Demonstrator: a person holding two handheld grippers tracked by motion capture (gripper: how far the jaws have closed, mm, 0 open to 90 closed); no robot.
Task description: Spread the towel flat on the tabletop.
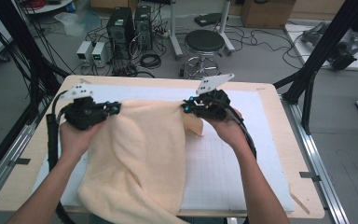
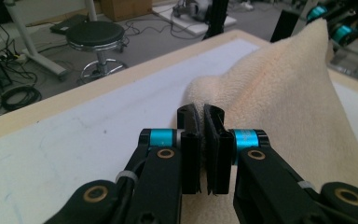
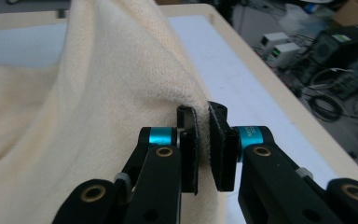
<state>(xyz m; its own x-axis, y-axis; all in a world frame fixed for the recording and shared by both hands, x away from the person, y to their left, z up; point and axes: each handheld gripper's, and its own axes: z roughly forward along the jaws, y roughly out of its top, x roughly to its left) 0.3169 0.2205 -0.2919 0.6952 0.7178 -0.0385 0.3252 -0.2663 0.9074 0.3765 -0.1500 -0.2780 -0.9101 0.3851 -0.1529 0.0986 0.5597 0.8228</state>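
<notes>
Cream towel [image 1: 140, 154] is held up off the white mat [image 1: 228, 158] at its two far corners; the rest drapes down toward 6 o'clock, its lower edge hanging over the near table [image 1: 279, 100] edge. Left gripper [image 1: 114, 108] at 9 o'clock of the towel's top edge, jaws nearly shut, pinching the towel corner. Right gripper [image 1: 186, 106] at 3 o'clock of the top edge, jaws likewise clamped on the other corner. Small fold of towel hangs below the right gripper. Black stool [image 1: 204, 44] on the floor at 12 o'clock beyond the table.
</notes>
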